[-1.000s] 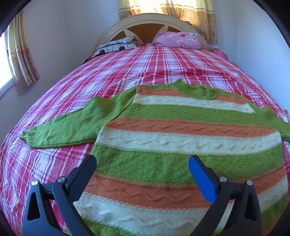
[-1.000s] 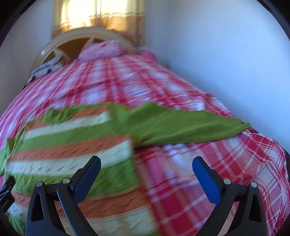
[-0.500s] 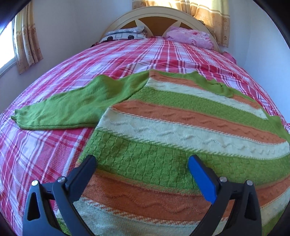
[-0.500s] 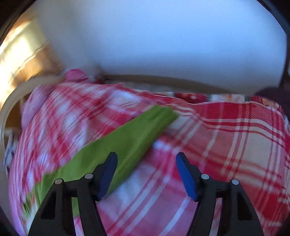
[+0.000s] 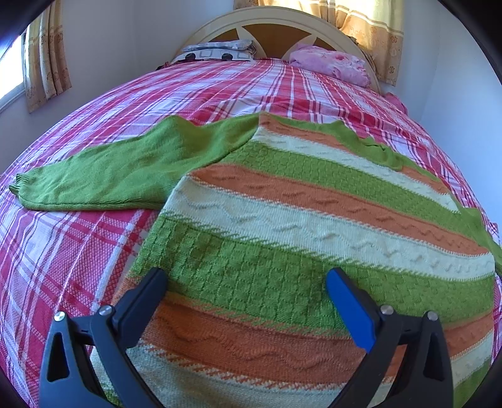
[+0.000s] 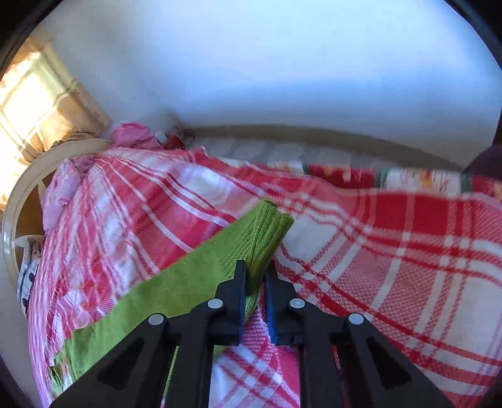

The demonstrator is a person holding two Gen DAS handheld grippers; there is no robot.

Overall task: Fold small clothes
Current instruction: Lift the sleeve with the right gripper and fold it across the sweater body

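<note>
your striped sweater [image 5: 313,219] lies spread flat on the red and pink plaid bedspread [image 5: 78,251], its body banded in green, orange and cream, the neckline toward the headboard [image 5: 273,28]. in the left wrist view one plain green sleeve [image 5: 109,175] stretches out to the left across the plaid, its cuff at the far left edge of the bed. your left gripper [image 5: 244,279] hovers over the lower part of the sweater's body with its jaws spread wide and nothing between them; its fingertips sit above the green checked band and the orange band below it, and whether they touch the knit you cannot tell. in the right wrist view your right gripper [image 6: 255,273] is down at the other green sleeve [image 6: 188,282], which runs diagonally from lower left up to its ribbed cuff [image 6: 269,226]. those jaws are closing and stand nearly together, with the sleeve's fabric just behind the cuff pinched between the pads, so the cuff sticks out beyond the fingertips. the sleeve rests on the plaid near the side of the bed by the white wall [image 6: 282,78]. a pink pillow [image 5: 329,62] and a patterned pillow [image 5: 216,51] lie at the headboard, well apart from the sweater, and yellow curtains [image 5: 370,28] hang behind it.
</note>
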